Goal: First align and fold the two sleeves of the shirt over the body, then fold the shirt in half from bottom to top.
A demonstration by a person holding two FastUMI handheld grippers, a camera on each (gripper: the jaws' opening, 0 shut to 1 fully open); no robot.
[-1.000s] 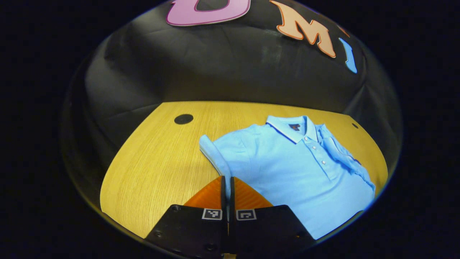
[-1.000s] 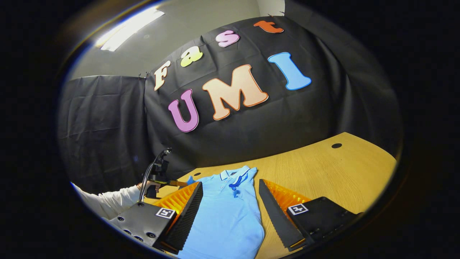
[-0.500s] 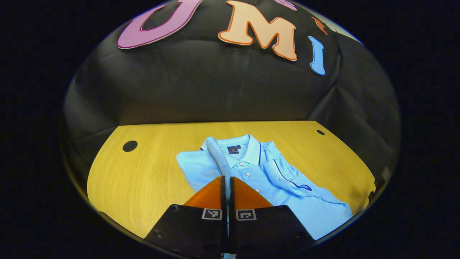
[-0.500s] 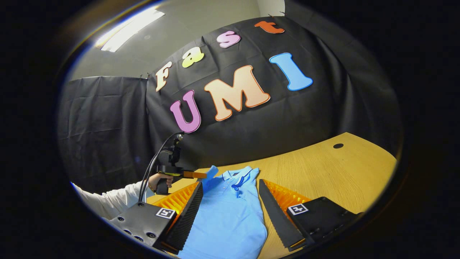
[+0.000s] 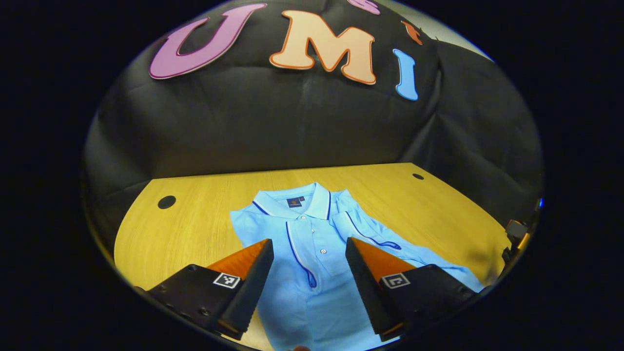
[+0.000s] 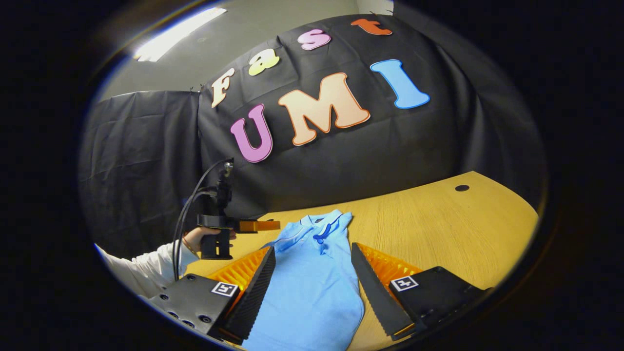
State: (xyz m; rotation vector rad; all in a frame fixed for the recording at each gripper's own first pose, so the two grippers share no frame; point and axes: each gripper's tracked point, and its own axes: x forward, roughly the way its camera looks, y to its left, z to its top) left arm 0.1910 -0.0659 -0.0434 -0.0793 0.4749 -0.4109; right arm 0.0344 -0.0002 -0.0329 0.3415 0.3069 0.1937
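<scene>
A: Where is the shirt (image 5: 312,243) lying?

B: It is lying flat on the worktop (image 5: 204,219), collar (image 5: 292,202) toward the booth wall. Both sleeves are lying folded in over the body, their dark-trimmed edges crossing the chest.

A: How are the grippers standing?

B: In the left gripper view, the left hand-held gripper (image 5: 309,285) is hovering over the shirt's middle with its jaws spread wide, holding nothing. In the right gripper view, the right hand-held gripper (image 6: 312,292) is also gaping open over the lower body of the shirt, and nothing is sitting between its fingers.

A: What room is showing around the cloth?

B: Bare wood is running along the shirt's left side up to a round hole (image 5: 166,202) near the far corner. On the other side, the worktop is stretching wide to its curved edge, with another hole (image 6: 461,187) near that far corner.

A: Is one view giving something the other is not?

B: The right gripper view is catching the left gripper from the side, raised off the worktop beside the collar, held by a hand (image 6: 197,239) in a white sleeve (image 6: 141,270).
</scene>
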